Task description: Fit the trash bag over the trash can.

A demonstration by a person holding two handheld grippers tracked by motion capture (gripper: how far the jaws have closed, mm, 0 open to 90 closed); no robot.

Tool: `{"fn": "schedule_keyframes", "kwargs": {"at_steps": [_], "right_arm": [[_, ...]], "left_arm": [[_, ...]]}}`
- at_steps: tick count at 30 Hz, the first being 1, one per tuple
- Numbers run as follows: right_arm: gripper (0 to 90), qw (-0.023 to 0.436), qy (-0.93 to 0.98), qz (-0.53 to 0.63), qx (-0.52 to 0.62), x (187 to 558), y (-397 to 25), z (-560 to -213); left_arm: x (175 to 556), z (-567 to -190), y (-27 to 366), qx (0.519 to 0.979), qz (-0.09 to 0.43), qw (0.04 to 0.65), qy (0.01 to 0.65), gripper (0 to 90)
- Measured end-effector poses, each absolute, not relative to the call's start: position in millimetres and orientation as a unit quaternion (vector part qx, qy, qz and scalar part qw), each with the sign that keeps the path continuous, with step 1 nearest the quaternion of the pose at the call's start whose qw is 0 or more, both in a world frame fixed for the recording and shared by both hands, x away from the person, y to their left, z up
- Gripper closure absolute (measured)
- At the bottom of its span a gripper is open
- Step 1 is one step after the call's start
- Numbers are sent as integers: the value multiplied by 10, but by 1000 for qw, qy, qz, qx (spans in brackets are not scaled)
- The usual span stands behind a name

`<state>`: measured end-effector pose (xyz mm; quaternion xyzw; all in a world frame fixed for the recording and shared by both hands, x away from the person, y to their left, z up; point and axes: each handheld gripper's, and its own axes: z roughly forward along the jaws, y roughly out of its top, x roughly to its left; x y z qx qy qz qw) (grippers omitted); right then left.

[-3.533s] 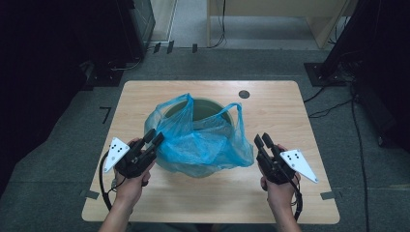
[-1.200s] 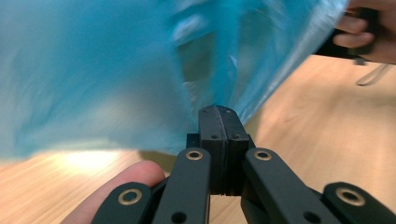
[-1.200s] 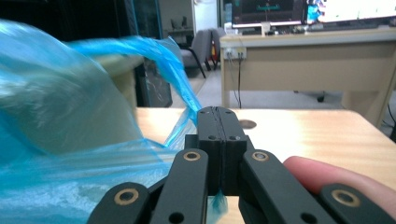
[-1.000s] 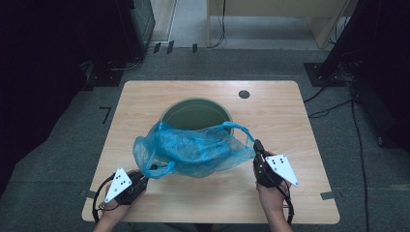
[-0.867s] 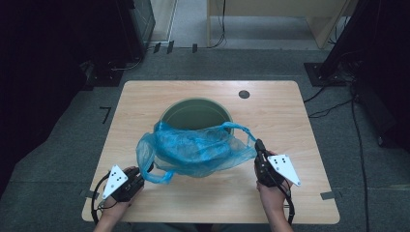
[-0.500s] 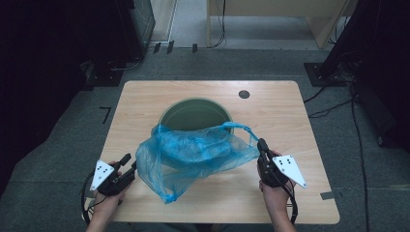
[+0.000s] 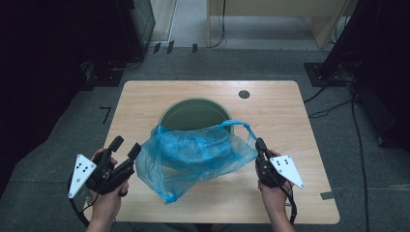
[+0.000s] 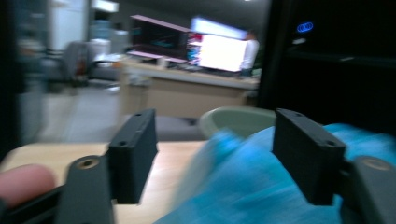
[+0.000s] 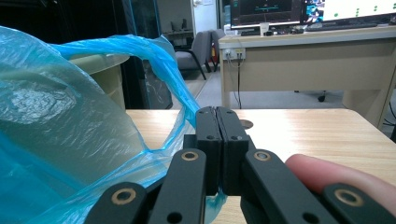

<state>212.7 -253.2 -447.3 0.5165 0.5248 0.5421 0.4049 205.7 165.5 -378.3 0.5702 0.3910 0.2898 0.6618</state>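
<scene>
A crumpled blue plastic bag point(image 7: 193, 154) lies on the wooden table point(image 7: 145, 96), draped over the near rim of a round green bin point(image 7: 196, 113). My right gripper point(image 7: 259, 144) is shut on the bag's right edge, just below a loose handle loop. In the right gripper view the shut gripper point(image 9: 217, 116) pinches blue film, with the bag point(image 9: 70, 130) to its left in front of the bin point(image 9: 100, 70). My left gripper point(image 7: 125, 145) stands open at the bag's left side and holds nothing. Between its spread fingers point(image 8: 133, 154) the blurred bag point(image 8: 261, 186) and the bin point(image 8: 233, 121) appear.
A small dark round disc point(image 7: 244, 94) sits in the table top at the back right. Dark equipment and cables stand on the floor around the table. Bare wood lies left and right of the bin. A desk with screens point(image 9: 299, 37) stands far behind.
My left gripper let go of the bag's left corner, opened, and now points at the bag again. The freed corner sagged toward the table's front edge. The right gripper kept its hold.
</scene>
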Motion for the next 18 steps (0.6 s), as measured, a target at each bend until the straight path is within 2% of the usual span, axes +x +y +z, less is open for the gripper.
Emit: {"fn": "schedule_keyframes", "kwargs": {"at_steps": [3,8,12,16,18], "right_arm": [[900,407,527,542,513,2120,-2524,-4468],[900,409,524,545,512,2110,-2534,-4447],[900,415,517,543,515,2106,-2568,-4429],[900,420,513,541,518,2111,-2599,-4421],[900,420,512,539,521,2118,-2596,-4422]], "left_arm": [[2042,-3697,1471,603,263,654,373,172],[2038,-3869,1228,673,279,579,365,152],[2059,-4078,1240,698,255,565,359,180],[2104,-4225,1339,701,253,552,373,612],[2159,-4277,1383,704,241,545,386,757]]}}
